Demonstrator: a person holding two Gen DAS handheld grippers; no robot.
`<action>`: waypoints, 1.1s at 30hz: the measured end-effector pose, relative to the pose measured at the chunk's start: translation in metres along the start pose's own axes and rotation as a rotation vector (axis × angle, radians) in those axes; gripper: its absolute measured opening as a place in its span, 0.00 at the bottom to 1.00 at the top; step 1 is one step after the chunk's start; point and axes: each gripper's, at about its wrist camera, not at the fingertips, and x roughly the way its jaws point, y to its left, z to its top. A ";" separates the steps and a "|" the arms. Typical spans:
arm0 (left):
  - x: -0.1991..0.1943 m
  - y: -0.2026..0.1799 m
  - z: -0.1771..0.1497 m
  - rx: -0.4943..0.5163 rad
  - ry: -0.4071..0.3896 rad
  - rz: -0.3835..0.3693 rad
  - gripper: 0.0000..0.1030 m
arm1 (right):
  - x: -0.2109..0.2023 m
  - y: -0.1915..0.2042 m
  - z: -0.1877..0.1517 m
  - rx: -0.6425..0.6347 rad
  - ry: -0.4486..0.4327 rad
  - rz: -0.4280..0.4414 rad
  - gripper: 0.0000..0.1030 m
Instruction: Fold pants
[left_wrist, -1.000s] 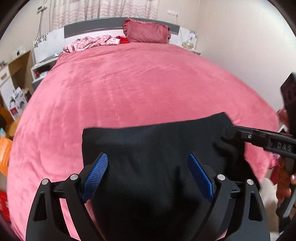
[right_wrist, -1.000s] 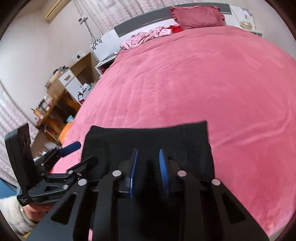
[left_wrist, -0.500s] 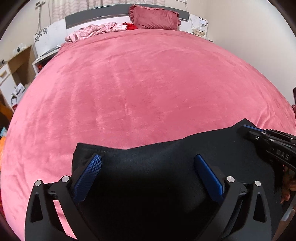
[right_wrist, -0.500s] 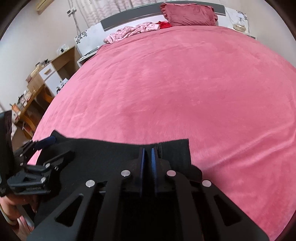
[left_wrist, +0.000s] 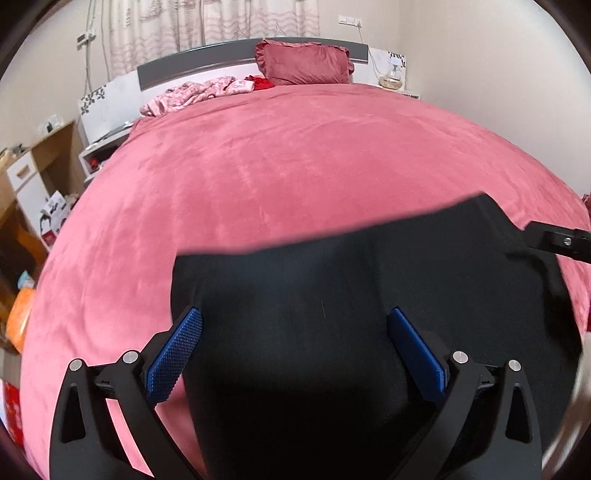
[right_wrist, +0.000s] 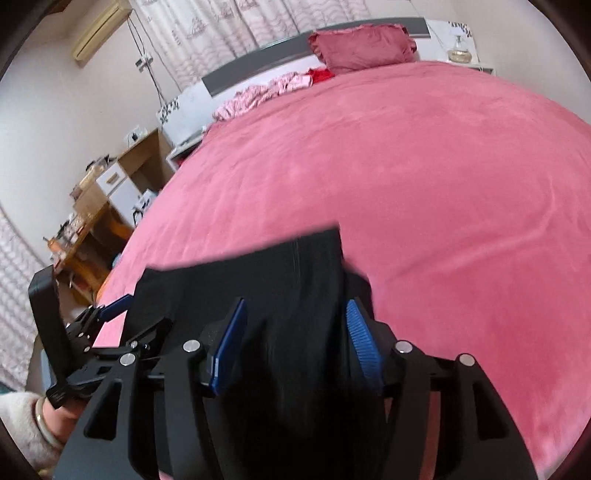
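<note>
Left wrist view: the left gripper (left_wrist: 293, 354) stands spread wide, its blue pads (left_wrist: 173, 356) on either side of the black pants (left_wrist: 351, 295) and gripping nothing.
Pants: folded dark cloth lying at the near edge of the pink bedspread (left_wrist: 295, 155), the far hem sagging in the middle and lifting toward the right corner.
Right-hand edge of this view: one black finger of the right gripper (left_wrist: 554, 240) reaches the pants' raised right corner; contact there cannot be made out.
What has changed: half a second ago the right gripper's jaws were pressed together on the hem — now they are apart; the left one was already spread a second ago and is unchanged.
Meaning for the task: my reading is that the cloth has just been released, so this fold is laid down and the next step is a fresh grip or a smoothing pass.
Right wrist view: the right gripper (right_wrist: 295, 338) shows its jaws parted around a bunched ridge of pants (right_wrist: 280, 280), which the left view hides.
Only in this view: the left gripper (right_wrist: 122, 325) from the side, at the pants' left edge, and the holder's wrist in a fleecy cuff (right_wrist: 22, 417) with a bangle.
Only in the left view: the full width of the hem — cropped in the right one.
</note>
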 end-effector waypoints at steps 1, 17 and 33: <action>-0.008 -0.001 -0.011 -0.006 -0.007 -0.008 0.97 | -0.006 -0.001 -0.005 -0.001 0.011 -0.010 0.45; -0.039 -0.004 -0.052 -0.080 -0.003 -0.075 0.97 | -0.040 -0.018 -0.046 0.062 0.178 -0.084 0.01; -0.058 0.047 -0.068 -0.282 0.013 -0.252 0.97 | -0.045 -0.037 -0.044 0.191 0.085 0.035 0.85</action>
